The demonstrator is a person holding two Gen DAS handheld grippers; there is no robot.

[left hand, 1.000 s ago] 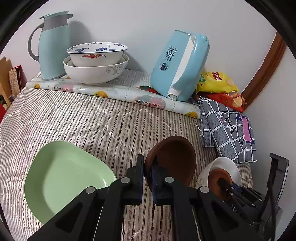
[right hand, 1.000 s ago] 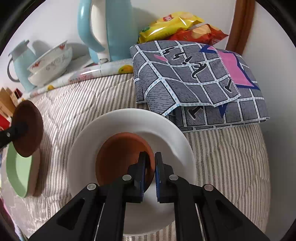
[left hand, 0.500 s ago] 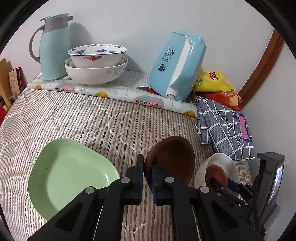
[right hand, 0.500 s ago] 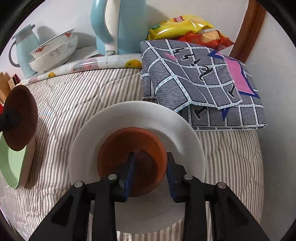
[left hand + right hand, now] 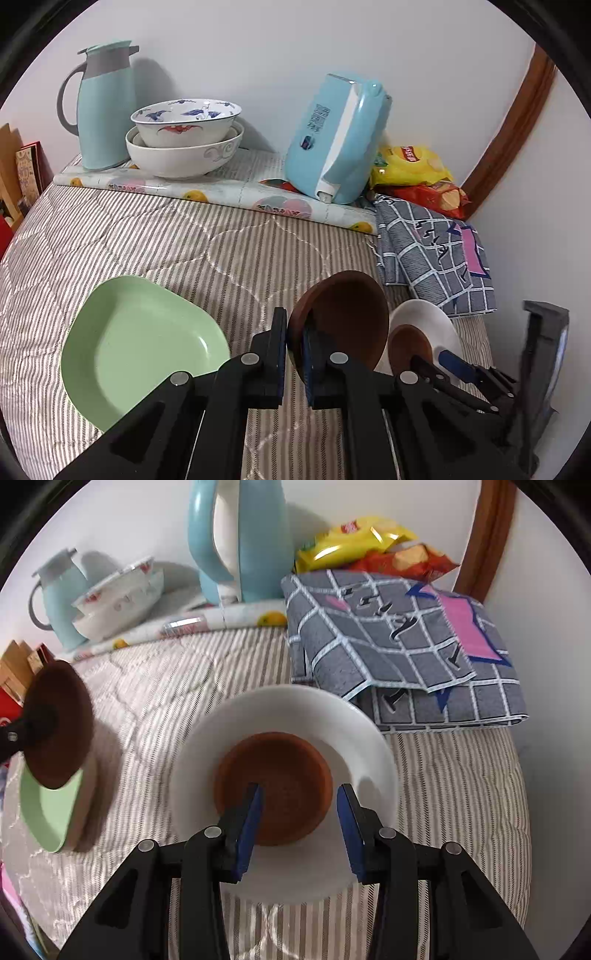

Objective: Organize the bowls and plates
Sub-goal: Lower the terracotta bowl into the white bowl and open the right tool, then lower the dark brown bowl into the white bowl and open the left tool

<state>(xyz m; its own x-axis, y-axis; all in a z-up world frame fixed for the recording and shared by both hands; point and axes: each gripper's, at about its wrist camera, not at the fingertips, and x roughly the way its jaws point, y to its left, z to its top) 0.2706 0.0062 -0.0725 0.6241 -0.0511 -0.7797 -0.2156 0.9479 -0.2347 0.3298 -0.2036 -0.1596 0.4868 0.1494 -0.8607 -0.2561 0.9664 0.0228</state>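
Releasing small brown dish (image 5: 275,782) onto white plate (image 5: 295,709), right gripper (image 5: 301,814) jaws opening clear of it; left gripper (image 5: 294,341) clenched on dark brown dish (image 5: 343,314), next likely stacking there.

The small round terracotta-brown bowl (image 5: 274,786) on the white round plate (image 5: 284,716) is being released: the right gripper (image 5: 300,814) jaws, clamped on its rim a second ago, are being opened.
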